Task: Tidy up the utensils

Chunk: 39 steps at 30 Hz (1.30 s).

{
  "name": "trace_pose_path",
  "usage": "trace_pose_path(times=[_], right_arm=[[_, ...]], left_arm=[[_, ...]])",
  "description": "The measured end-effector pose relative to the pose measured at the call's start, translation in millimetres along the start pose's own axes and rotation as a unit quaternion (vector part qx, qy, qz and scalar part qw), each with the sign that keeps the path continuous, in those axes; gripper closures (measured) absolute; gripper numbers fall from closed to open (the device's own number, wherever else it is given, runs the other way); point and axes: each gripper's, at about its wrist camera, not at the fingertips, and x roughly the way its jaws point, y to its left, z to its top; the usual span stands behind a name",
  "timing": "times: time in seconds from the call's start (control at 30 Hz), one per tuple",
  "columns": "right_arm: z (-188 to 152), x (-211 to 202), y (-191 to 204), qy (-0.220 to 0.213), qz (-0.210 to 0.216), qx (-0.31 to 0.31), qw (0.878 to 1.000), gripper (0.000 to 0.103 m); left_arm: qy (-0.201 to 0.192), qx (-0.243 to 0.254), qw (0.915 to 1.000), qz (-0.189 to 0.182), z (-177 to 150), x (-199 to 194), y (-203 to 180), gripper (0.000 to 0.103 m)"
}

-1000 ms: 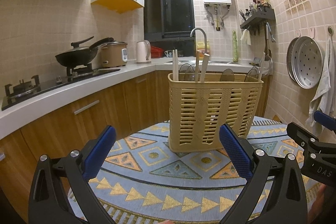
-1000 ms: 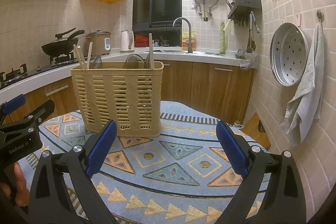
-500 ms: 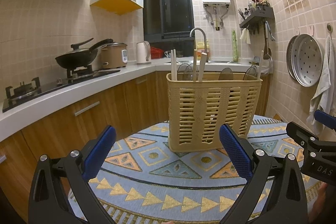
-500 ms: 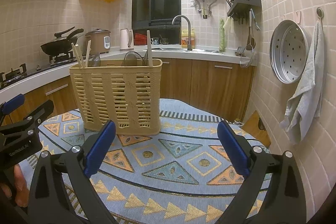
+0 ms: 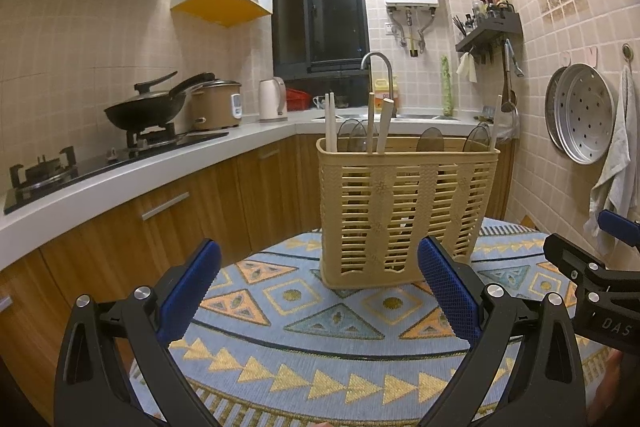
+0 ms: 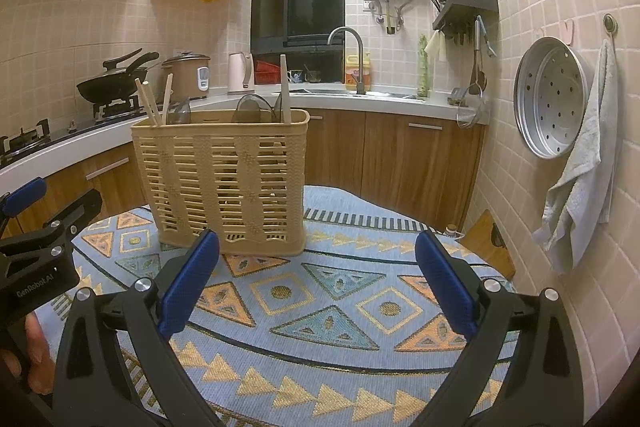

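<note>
A beige slatted utensil basket (image 5: pixel 404 211) stands upright on a round table with a patterned blue cloth (image 5: pixel 320 339). Chopsticks (image 5: pixel 376 127) and dark spoons (image 5: pixel 430 139) stick up out of it. It also shows in the right wrist view (image 6: pixel 228 183), with chopsticks (image 6: pixel 150 105) at its left end. My left gripper (image 5: pixel 320 291) is open and empty, just in front of the basket. My right gripper (image 6: pixel 316 283) is open and empty, in front of and to the right of the basket.
The kitchen counter (image 5: pixel 120 179) with a wok (image 5: pixel 148 107), rice cooker (image 5: pixel 216 105) and kettle runs along the left and back. A steamer tray (image 6: pixel 550 97) and towel (image 6: pixel 580 179) hang on the right wall. The table edge is near the bottom of both views.
Both grippers have shifted slightly; the basket sits a little higher and further in both views. Both stay open and empty.
</note>
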Motion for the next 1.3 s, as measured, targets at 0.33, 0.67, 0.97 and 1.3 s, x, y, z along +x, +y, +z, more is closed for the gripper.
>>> trace_pose_path(times=[0.33, 0.67, 0.97, 1.3], right_arm=[[0.2, 1.0, 0.4, 0.002, -0.001, -0.002, 1.000, 0.008], [-1.4, 2.5, 0.8, 0.004, -0.006, 0.000, 1.000, 0.008], [-0.9, 1.2, 1.0, 0.002, -0.003, 0.001, 1.000, 0.008], [-1.1, 0.8, 0.5, 0.004, -0.003, 0.002, 1.000, 0.008]], left_arm=[[0.002, 0.000, 1.0000, 0.000, 1.9, -0.7, -0.5, 0.008], [0.005, -0.001, 1.0000, 0.003, 2.0, -0.3, 0.7, 0.008], [0.004, -0.002, 1.0000, 0.005, 2.4, -0.3, 2.1, 0.008], [0.005, 0.005, 0.9999, 0.010, 0.5, 0.8, 0.6, 0.008]])
